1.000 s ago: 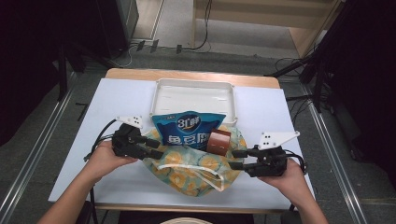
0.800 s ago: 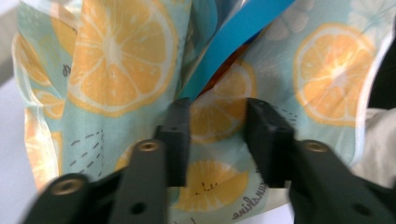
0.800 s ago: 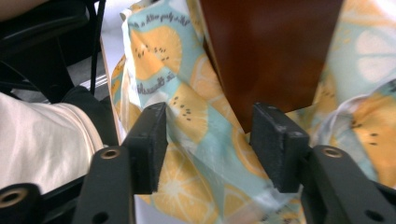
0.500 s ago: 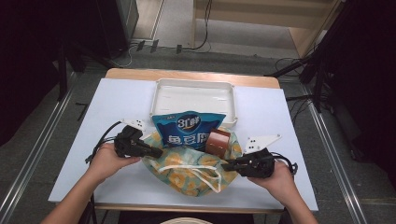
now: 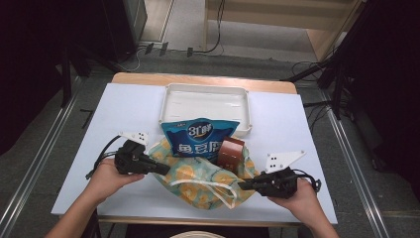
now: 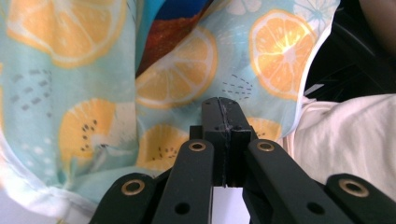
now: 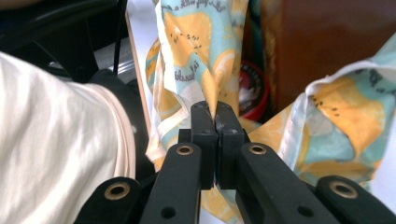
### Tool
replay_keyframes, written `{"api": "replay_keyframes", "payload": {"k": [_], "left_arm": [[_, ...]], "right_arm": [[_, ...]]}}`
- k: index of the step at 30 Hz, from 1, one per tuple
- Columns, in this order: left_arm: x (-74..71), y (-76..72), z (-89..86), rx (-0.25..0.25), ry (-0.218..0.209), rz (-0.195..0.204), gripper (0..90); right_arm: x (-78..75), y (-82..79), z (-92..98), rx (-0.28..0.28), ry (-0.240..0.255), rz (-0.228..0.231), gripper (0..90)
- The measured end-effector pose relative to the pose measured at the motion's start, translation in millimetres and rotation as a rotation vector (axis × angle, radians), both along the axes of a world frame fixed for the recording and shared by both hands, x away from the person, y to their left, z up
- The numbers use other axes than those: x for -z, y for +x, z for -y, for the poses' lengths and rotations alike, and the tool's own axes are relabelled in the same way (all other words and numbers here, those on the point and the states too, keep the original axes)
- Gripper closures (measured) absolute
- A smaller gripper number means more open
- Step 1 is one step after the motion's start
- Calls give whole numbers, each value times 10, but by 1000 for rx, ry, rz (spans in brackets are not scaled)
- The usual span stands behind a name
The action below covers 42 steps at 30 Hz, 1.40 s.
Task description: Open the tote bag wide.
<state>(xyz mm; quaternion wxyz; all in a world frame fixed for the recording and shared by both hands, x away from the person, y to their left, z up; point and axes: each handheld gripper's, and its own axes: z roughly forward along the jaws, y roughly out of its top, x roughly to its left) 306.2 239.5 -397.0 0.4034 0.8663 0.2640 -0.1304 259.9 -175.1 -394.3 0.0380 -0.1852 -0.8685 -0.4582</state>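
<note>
Clearly, both jaws were clamped on the fruit-print cloth bag [image 5: 208, 181], which lay on the white counter [image 5: 124, 114] near its front edge, between the person's two hands. The left hand-held gripper [image 5: 161, 169] had just closed its jaws on the bag's left edge; in the left gripper view the left hand-held gripper [image 6: 223, 109] met against the orange-slice fabric [image 6: 177, 74]. The right hand-held gripper [image 5: 243, 186] had likewise just closed on the bag's right edge, and in the right gripper view the right hand-held gripper [image 7: 216, 116] pinched a fold of the cloth [image 7: 205, 42] rising straight up from the tips. A blue snack pouch [image 5: 199, 139] and a brown box [image 5: 232, 152] stuck out of the bag's far opening. Just behind them sat a white tray [image 5: 171, 94].
</note>
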Motion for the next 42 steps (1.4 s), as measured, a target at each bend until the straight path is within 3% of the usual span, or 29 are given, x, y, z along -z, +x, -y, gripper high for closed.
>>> {"api": "replay_keyframes", "payload": {"k": [8,14,19,24,32,34,36,39,42], "left_arm": [[115,-22,17,-2,8,-17,900],[246,6,28,-13,36,-33,900],[259,10,24,-21,22,-33,900],[95,-20,-58,-38,-15,11,900],[-285,-7,-46,-58,-56,94,900],[-317,36,-29,-69,-55,102,900],[-319,77,4,-78,-52,105,900],[-294,100,83,-48,-54,117,900],[-290,69,182,-18,-57,150,900]], "right_arm": [[142,-55,-50,-32,-10,-35,899],[308,3,-90,-11,-26,-45,894],[455,69,-97,5,-36,-69,824],[342,24,-56,-8,-4,-73,588],[-49,-25,129,27,64,-8,497],[-120,-9,178,41,79,0,511],[-163,8,211,56,70,7,619],[-159,45,218,70,54,2,767],[-116,64,188,72,43,-10,842]]}}
